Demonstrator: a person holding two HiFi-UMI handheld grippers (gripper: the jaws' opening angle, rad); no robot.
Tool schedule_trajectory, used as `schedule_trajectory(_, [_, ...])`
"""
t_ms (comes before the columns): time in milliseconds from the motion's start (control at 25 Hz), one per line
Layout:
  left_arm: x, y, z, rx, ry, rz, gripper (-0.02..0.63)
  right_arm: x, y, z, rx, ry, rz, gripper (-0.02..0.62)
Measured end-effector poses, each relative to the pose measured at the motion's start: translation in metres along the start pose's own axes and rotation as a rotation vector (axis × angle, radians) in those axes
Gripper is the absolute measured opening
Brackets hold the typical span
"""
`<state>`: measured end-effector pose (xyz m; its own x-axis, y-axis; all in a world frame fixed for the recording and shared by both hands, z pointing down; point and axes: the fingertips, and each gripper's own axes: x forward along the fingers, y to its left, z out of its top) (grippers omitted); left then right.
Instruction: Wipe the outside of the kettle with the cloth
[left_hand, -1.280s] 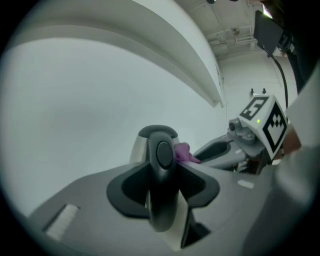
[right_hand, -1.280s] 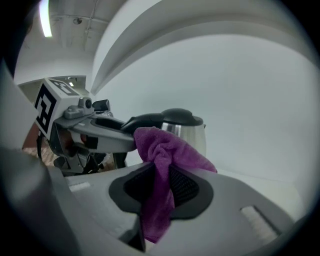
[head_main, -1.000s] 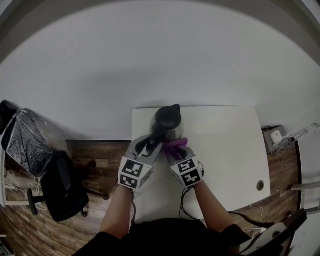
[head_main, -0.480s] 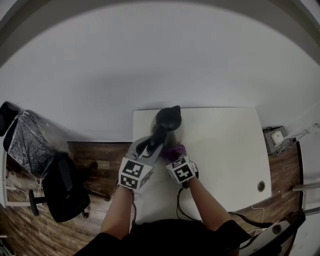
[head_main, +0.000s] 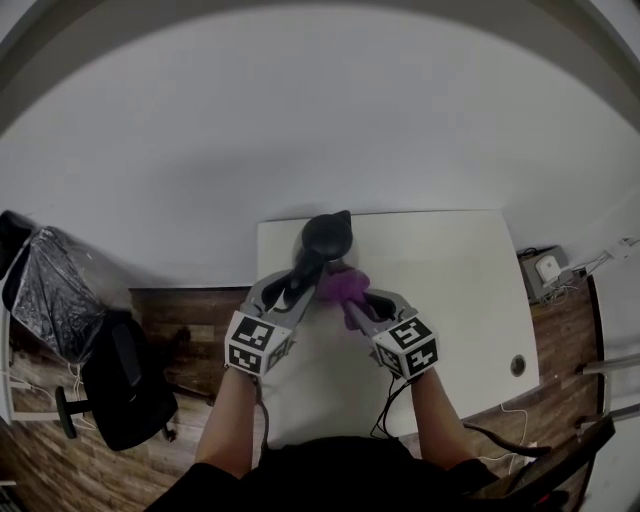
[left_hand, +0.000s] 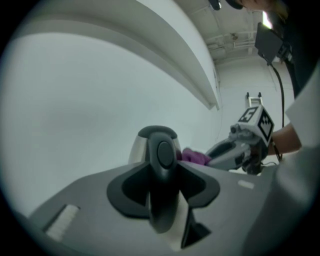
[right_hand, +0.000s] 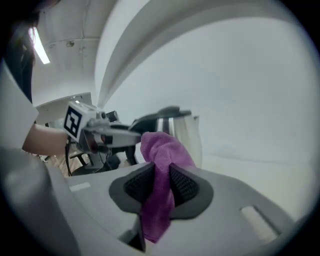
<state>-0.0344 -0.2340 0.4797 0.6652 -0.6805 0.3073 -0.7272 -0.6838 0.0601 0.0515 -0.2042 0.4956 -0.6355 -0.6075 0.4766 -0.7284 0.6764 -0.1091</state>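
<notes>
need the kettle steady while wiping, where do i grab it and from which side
By the black handle, from the near side of the kettle: it juts towards the person and is slim enough for jaws, unlike the round body. The left gripper clamps it there.

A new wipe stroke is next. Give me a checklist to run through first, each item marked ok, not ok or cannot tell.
1. The left gripper is shut on the handle: ok.
2. The right gripper is shut on the cloth: ok.
3. The kettle is upright on the table: ok.
4. The cloth touches the kettle's side: cannot tell; it is right beside it.
5. Enough cloth sits ahead of the jaws to wipe with: ok, a wad sticks out in front.
</notes>
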Motion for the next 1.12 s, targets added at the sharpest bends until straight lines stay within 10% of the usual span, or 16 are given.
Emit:
schedule_trajectory(440, [-0.002,0.005,-0.001,-0.003,-0.006,-0.044,0.164,-0.005,-0.028,0.077,-0.154,-0.144,-0.077,0.089])
schedule_trajectory(1120, [-0.004,0.003,-0.001,-0.020,-0.013,-0.099,0.164,0.038,-0.035,-0.039,-0.016,0.076,0.018,0.089])
